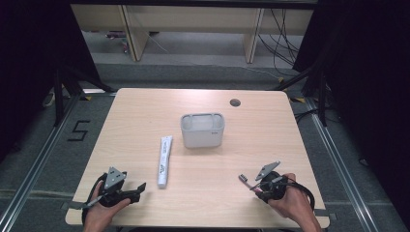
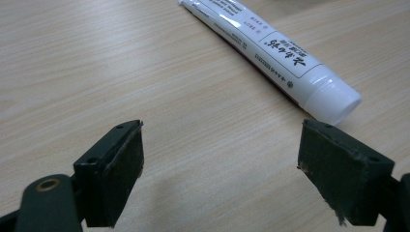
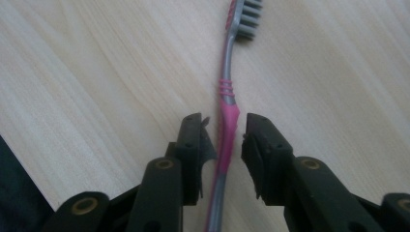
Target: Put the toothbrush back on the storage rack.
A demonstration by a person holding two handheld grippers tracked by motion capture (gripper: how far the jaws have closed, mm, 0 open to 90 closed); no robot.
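The toothbrush (image 3: 226,121) lies between the jaws of the right gripper (image 3: 227,140), and its long axis runs with them: in the right gripper view the pink-and-grey handle passes up the gap from 6 o'clock to the bristled head at 12 o'clock. The jaws stand narrow about the handle, with a sliver of wood showing on each side, so the pads look just short of pressing; whether the handle lies on the table (image 1: 145,111) or is lifted cannot be told. In the high view the right gripper (image 1: 252,183) sits at the near right corner, the brush head (image 1: 243,179) poking out toward 10 o'clock, and the grey cup (image 1: 202,129) stands well apart at 11 o'clock from it, near the table's middle. The right hand (image 1: 290,200) holds the tool low and nearly level, wrist angled inward. The left gripper (image 1: 140,188) rests at the near left corner, jaws wide and empty, with the white toothpaste tube (image 2: 270,53) lying just beyond at its 1 o'clock, cap end nearest. The right hand is the nearer to the brush; closing squarely across the handle looks like the move.
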